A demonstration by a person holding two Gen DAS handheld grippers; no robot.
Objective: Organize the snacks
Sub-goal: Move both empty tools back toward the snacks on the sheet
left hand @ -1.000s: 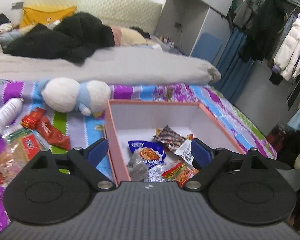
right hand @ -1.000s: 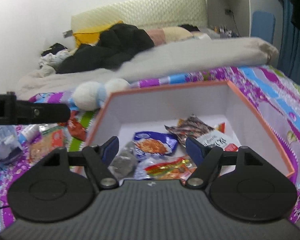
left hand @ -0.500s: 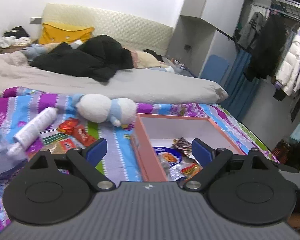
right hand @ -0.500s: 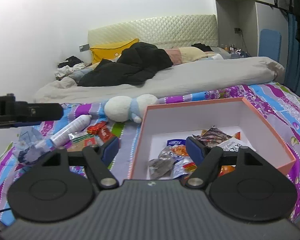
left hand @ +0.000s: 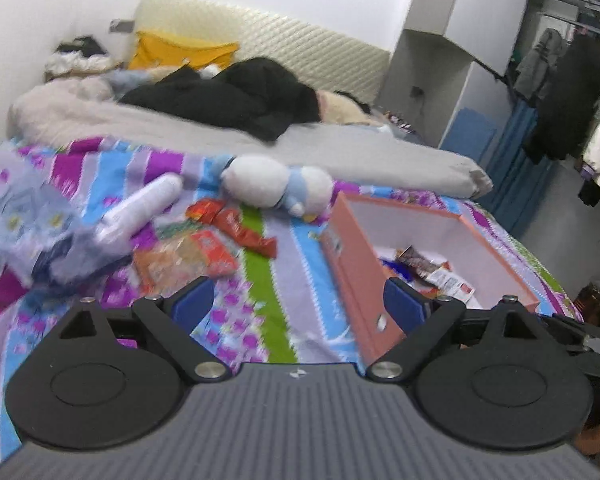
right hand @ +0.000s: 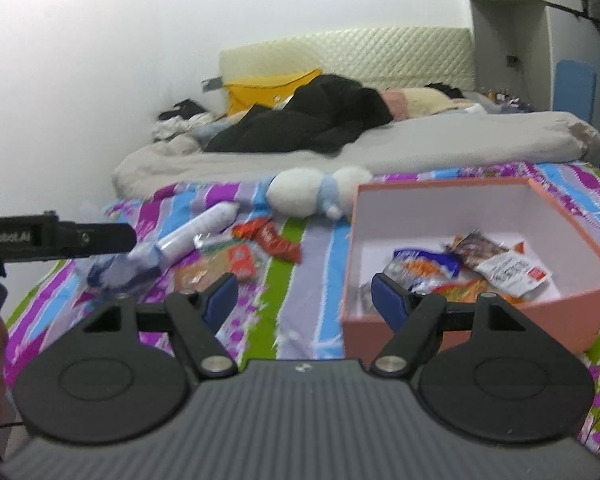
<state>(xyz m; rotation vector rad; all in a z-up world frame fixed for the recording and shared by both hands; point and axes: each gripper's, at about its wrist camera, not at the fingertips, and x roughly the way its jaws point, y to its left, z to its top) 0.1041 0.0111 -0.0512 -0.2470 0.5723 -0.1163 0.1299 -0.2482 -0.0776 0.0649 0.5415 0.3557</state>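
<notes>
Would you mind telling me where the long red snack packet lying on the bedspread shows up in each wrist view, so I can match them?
Left wrist view: the red snack packet lies left of centre, on the green stripe, left of the pink box.
Right wrist view: it sits near centre, again left of the box.
Shared landmark: the white-and-blue plush toy just behind it.

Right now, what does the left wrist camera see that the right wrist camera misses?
Only the left view shows the clothes rack with hanging coats at the far right. Only the right view shows the other tool's black bar poking in at the left edge. Both show the pink box of snacks, the red packets, the plush toy, and an open, empty claw.
</notes>
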